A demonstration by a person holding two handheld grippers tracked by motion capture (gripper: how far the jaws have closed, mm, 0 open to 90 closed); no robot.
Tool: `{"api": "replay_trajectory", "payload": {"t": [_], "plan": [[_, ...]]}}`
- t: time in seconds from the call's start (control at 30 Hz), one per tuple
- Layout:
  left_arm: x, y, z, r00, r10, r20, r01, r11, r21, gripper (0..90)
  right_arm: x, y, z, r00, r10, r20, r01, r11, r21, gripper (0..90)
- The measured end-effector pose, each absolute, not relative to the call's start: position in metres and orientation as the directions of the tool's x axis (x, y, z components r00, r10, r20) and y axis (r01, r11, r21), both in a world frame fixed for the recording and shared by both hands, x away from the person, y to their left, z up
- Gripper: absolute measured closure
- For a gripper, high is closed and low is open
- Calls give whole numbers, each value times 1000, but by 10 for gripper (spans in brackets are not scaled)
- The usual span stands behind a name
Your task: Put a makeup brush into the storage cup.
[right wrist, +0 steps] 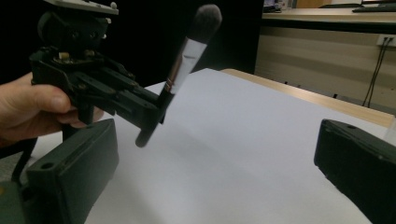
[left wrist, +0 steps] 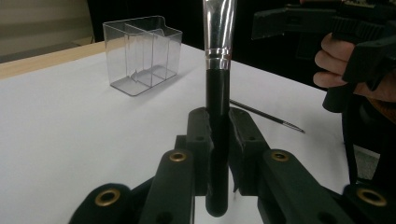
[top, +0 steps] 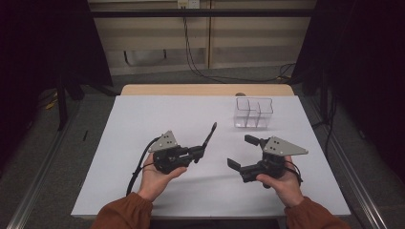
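Observation:
My left gripper point(top: 202, 151) point(left wrist: 218, 127) is shut on the black handle of a makeup brush point(top: 210, 134) point(left wrist: 218, 88) with a silver ferrule. It holds the brush above the white table, bristles pointing away and up. My right gripper point(top: 242, 151) point(right wrist: 212, 177) hovers to its right with jaws wide open and nothing between them. The right gripper view shows the left gripper point(right wrist: 154, 112) gripping the brush point(right wrist: 183, 60). A clear divided organizer point(top: 253, 113) point(left wrist: 140, 56) stands farther back on the right. A thin dark brush point(left wrist: 267, 115) lies flat on the table.
The white table sheet point(top: 153, 119) spans most of the tabletop, with a wooden edge point(top: 205, 89) at the back. Dark stands flank the table on both sides. Cables point(top: 200, 67) trail across the floor behind it.

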State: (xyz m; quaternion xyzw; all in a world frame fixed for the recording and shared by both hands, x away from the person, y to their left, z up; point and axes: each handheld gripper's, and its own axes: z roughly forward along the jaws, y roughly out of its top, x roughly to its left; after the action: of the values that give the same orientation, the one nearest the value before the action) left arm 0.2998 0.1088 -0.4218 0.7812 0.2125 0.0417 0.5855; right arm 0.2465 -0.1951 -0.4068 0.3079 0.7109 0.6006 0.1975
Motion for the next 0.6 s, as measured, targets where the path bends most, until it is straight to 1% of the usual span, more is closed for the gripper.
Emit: {"api": "replay_trajectory", "payload": {"t": [0.13,0.2,0.6], "plan": [[300,106,-423,904,384,-190,290,-222,931,799,251,-189,-405,-741,664,105,208,78,975,7],[301,106,-425,900,391,-191,295,-226,928,799,256,-183,-404,-742,660,117,238,97,966,11],[299,103,-426,906,376,-192,289,-222,931,799,271,-162,-403,-769,623,141,251,92,964,13]]}}
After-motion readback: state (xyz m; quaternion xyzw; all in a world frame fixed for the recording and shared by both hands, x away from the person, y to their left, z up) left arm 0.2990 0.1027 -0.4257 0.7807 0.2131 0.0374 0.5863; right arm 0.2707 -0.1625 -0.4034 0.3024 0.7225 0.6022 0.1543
